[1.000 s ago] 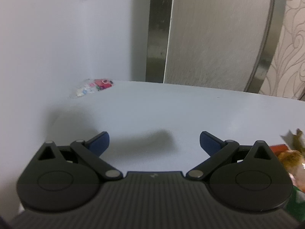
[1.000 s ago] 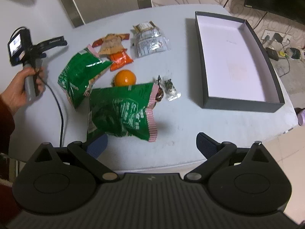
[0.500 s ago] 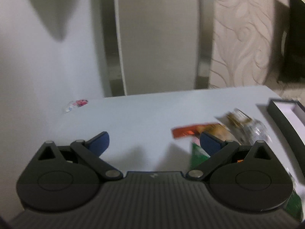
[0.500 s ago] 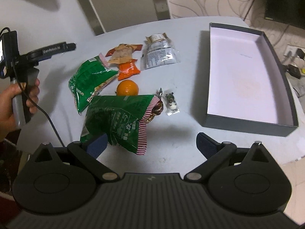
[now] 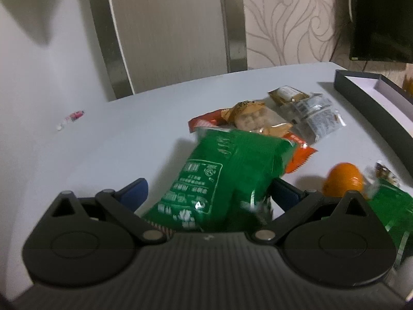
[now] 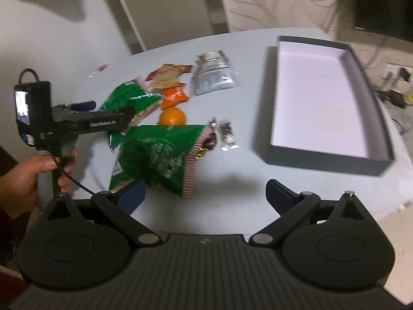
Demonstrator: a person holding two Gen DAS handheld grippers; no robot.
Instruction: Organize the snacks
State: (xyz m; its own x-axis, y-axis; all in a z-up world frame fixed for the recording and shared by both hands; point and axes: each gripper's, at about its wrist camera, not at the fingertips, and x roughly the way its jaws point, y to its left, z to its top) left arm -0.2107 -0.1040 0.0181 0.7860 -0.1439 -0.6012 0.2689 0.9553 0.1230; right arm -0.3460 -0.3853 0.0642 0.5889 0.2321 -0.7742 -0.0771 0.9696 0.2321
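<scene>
L cam low, R high; shared snacks (image 5: 227,170).

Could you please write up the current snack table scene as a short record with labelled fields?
Surface: pale table
Container: dark box, white inside, nothing in it
Left gripper: open, far green bag lying between its fingers
Right gripper: open, above the table edge, holding nothing
Loose snacks: near green bag, orange, orange packet, silver packet, small clear packet
Stray item: small candy, apart from the pile
</scene>
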